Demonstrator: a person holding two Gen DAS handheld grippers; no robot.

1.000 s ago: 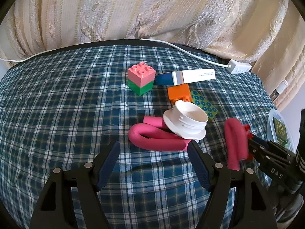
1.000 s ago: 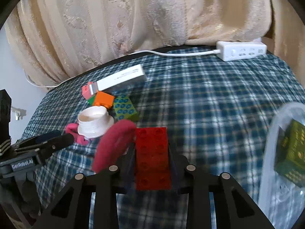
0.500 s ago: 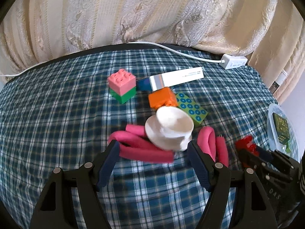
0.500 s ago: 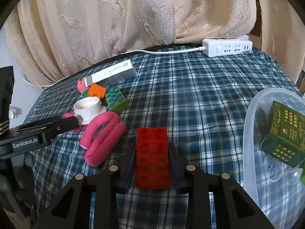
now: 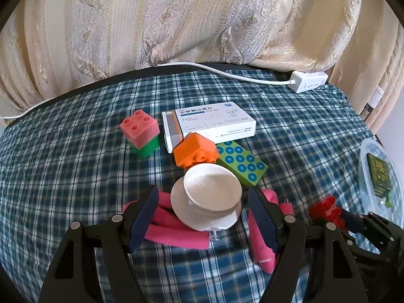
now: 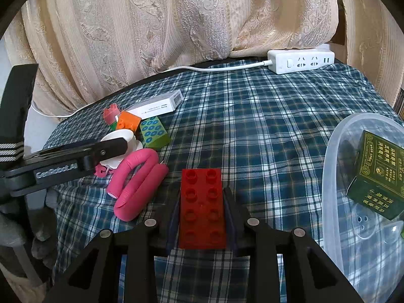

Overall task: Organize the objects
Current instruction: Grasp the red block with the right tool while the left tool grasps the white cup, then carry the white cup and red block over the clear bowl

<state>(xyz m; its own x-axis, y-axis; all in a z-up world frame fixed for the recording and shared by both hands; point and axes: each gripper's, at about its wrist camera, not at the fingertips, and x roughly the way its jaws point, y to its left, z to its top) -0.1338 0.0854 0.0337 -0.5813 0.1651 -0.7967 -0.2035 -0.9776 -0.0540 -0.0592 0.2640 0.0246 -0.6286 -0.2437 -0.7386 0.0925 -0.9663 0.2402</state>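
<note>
Right gripper (image 6: 202, 212): jaws closed on the red brick (image 6: 202, 208), carried off the pile toward the clear tub (image 6: 330, 176), pink foam roller (image 6: 137, 179) left on the cloth.
Left gripper (image 5: 203, 217): jaws wide apart, holding nothing, moved in to straddle the white cup (image 5: 210, 197).
Change: approach closed over the last second.
Meaning: brick likely binned next; cup grasp imminent.
</note>
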